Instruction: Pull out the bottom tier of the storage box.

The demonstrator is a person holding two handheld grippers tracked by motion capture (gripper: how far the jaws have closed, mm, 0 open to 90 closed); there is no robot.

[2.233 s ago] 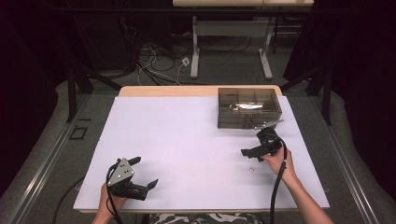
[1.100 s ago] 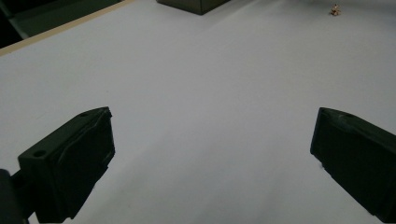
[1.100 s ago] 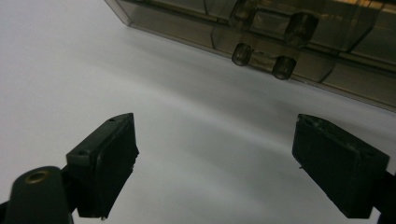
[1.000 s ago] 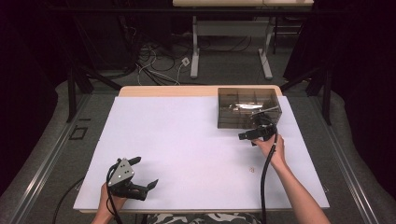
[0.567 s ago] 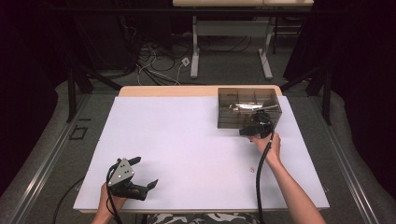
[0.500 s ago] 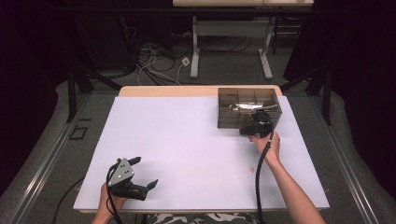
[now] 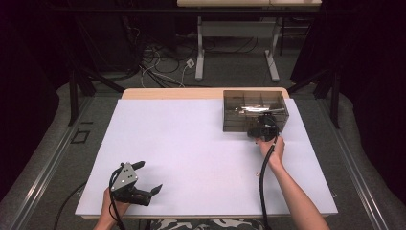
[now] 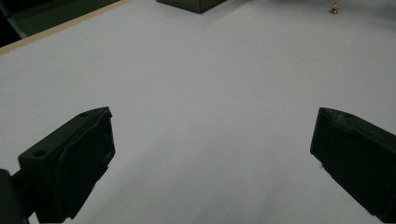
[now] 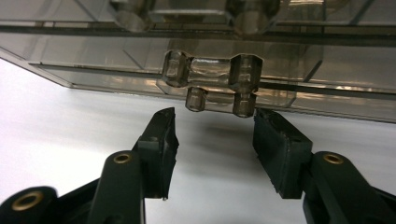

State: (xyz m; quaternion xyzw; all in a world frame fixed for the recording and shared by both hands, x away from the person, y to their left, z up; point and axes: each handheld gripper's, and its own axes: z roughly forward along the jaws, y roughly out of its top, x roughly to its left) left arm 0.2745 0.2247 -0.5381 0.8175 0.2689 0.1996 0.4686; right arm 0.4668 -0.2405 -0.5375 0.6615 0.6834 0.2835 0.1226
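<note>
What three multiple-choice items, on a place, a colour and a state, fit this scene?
1. Where does the clear lidded box stand?
A. far right of the table
B. near left corner
C. on the floor

2. What colour is the table sheet?
A. red
B. white
C. green

3. How does the right gripper stand at the box latch?
A. fingers on either side, not yet pressing
B. shut tight, far away
C. lying on the floor

Key: A, the high view shows it there; B, the sheet is plainly white; A, gaps show beside the latch, the fingers having just been closing.
</note>
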